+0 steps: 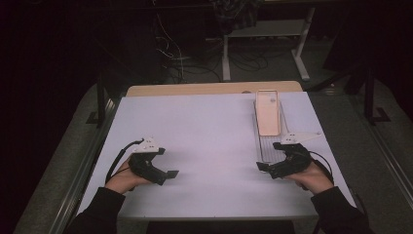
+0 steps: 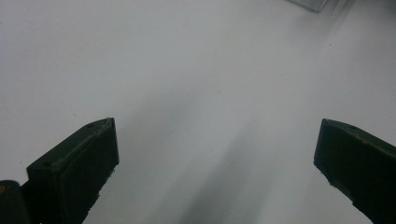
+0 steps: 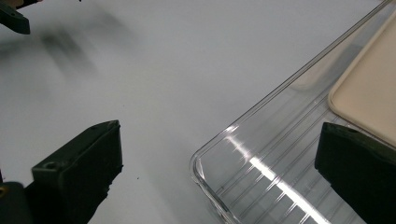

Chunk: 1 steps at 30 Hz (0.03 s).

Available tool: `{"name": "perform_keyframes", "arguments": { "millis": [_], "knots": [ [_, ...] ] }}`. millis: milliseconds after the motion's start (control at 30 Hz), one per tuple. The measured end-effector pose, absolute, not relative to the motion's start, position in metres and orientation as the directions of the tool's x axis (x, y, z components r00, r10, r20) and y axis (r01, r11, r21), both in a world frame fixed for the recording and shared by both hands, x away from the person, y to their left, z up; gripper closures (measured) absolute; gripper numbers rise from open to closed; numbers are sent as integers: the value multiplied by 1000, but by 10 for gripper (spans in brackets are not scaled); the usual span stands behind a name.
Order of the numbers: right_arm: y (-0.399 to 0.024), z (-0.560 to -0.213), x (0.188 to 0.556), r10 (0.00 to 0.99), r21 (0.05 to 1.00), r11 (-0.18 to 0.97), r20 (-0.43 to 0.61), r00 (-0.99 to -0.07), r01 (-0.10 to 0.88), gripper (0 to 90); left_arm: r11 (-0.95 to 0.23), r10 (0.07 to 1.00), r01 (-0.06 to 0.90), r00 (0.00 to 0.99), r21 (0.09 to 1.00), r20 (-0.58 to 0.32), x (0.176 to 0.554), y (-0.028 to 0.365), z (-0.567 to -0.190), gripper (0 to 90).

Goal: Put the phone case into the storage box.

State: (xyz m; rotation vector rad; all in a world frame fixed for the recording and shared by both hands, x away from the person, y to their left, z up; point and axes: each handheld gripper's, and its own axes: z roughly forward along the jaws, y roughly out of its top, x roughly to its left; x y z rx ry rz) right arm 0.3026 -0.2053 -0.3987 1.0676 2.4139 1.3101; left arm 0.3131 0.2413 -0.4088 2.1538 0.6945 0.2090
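— Two grippers, left gripper (image 1: 165, 171) and right gripper (image 1: 265, 168): state?
— Both spread wide, empty. Beige phone case (image 1: 267, 112) lies on clear tray (image 3: 261, 172), far right.
— Hazard?
— Right jaw may nudge the tray's rim — sliding it.

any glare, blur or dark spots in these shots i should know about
High view: dim, surroundings nearly black, white table evenly lit. Right gripper view: bright glare streak on the clear tray, and the left tongs show blurred at top left. Left gripper view: soft shadow between the open jaws, tray corner out of focus.
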Motion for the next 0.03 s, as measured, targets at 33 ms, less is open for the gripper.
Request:
{"name": "perform_keyframes", "arguments": {
  "millis": [33],
  "knots": [
    [-205, -399, 303, 674, 795, 347, 158, -721, 499, 0, -492, 547, 407, 833, 770, -90, 313, 241, -409, 0]
  ]
}}
